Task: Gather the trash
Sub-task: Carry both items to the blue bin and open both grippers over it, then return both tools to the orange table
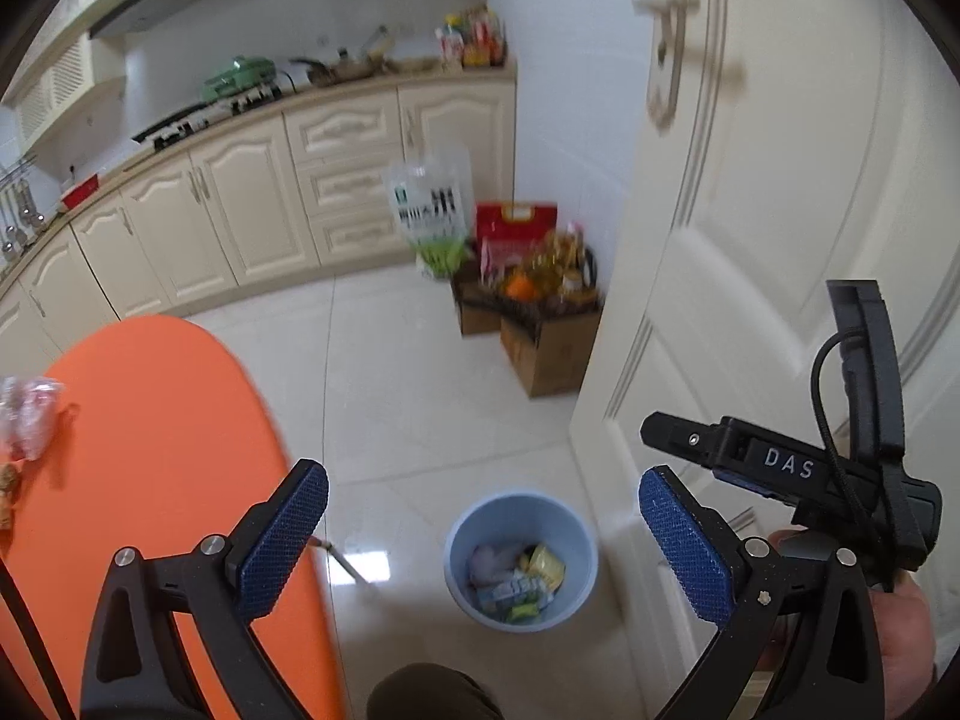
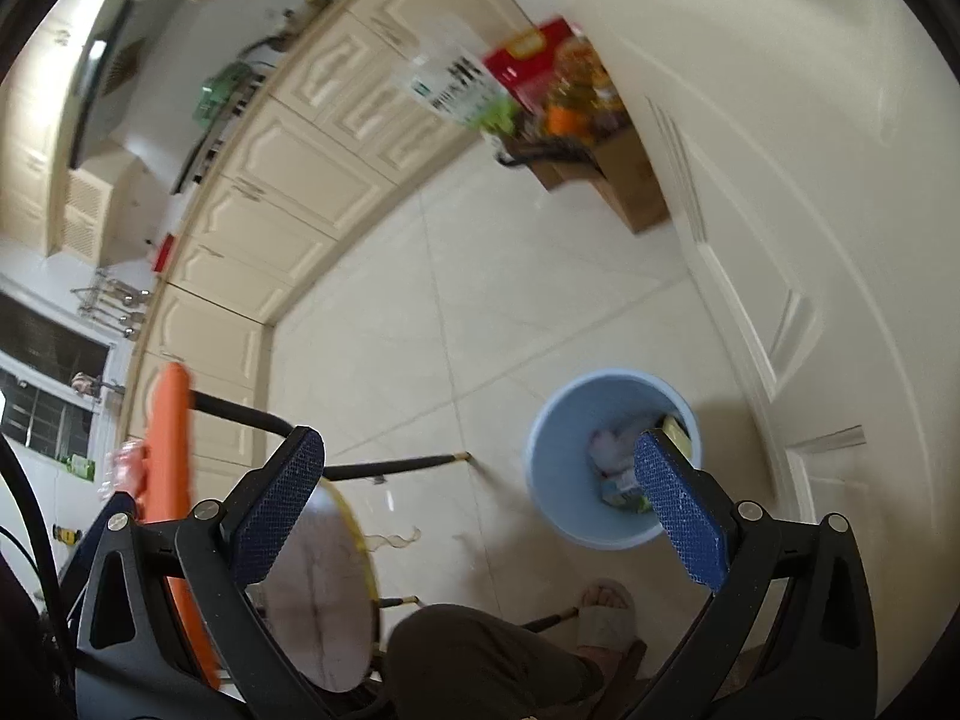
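A light blue trash bin [image 1: 462,570] stands on the tiled floor below my left gripper [image 1: 483,516], which is open with nothing between its blue pads. Several wrappers and crumpled pieces [image 1: 519,582] lie inside the bin. In the right wrist view the same bin [image 2: 561,498] sits under my right gripper [image 2: 480,474], also wide open and empty; its right pad [image 2: 681,504] covers part of the bin's opening. The right gripper's body [image 1: 780,468], held by a hand, shows in the left wrist view. A crumpled clear plastic bag [image 1: 27,417] lies on the orange table [image 1: 156,420].
A cream door [image 1: 780,240] stands right of the bin. Cardboard boxes of groceries [image 1: 540,312] and a plastic bag [image 1: 435,210] sit by the kitchen cabinets [image 1: 252,210]. A round stool [image 2: 324,588], a person's knee [image 2: 480,660] and a slippered foot [image 2: 606,612] are close below.
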`<action>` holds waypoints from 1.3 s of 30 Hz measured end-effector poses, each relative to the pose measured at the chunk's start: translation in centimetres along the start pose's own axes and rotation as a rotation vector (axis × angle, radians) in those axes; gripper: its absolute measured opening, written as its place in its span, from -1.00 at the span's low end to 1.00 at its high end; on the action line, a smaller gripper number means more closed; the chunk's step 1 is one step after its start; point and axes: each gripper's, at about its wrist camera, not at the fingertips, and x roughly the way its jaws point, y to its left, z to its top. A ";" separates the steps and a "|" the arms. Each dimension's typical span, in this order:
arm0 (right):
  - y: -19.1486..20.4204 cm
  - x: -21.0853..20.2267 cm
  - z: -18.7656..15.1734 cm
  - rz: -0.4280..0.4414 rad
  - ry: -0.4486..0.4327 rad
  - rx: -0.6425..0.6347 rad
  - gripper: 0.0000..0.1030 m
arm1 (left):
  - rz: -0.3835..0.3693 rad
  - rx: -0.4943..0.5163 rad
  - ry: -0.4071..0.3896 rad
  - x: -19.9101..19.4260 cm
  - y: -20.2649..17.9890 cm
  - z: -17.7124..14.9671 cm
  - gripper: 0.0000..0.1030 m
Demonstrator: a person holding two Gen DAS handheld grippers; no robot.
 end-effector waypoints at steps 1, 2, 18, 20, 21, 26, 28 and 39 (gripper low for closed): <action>1.4 -1.1 0.0 0.010 -0.022 -0.022 1.00 | 0.000 -0.010 -0.026 -1.4 0.6 -0.2 0.99; 2.7 -2.0 -0.1 0.019 -0.040 -0.041 1.00 | 0.005 -0.020 -0.050 -3.0 1.5 -0.9 0.99; 28.9 -10.0 -8.4 0.181 -0.212 -0.516 1.00 | 0.230 -0.294 -0.353 -24.2 14.7 -13.1 0.99; 31.9 -10.2 -10.3 0.199 -0.219 -0.574 1.00 | 0.262 -0.333 -0.379 -26.5 15.8 -15.0 0.99; 33.2 -10.3 -11.3 0.202 -0.222 -0.603 1.00 | 0.282 -0.347 -0.392 -27.4 16.0 -15.9 0.99; 38.7 -9.6 -15.9 0.204 -0.212 -0.741 1.00 | 0.387 -0.406 -0.430 -31.5 18.1 -20.8 0.99; 40.5 -8.7 -17.7 0.209 -0.188 -0.793 1.00 | 0.418 -0.426 -0.424 -31.1 18.5 -21.5 0.99; 45.6 1.1 -22.8 0.192 0.026 -0.907 1.00 | 0.498 -0.575 -0.312 -28.3 23.4 -23.5 0.99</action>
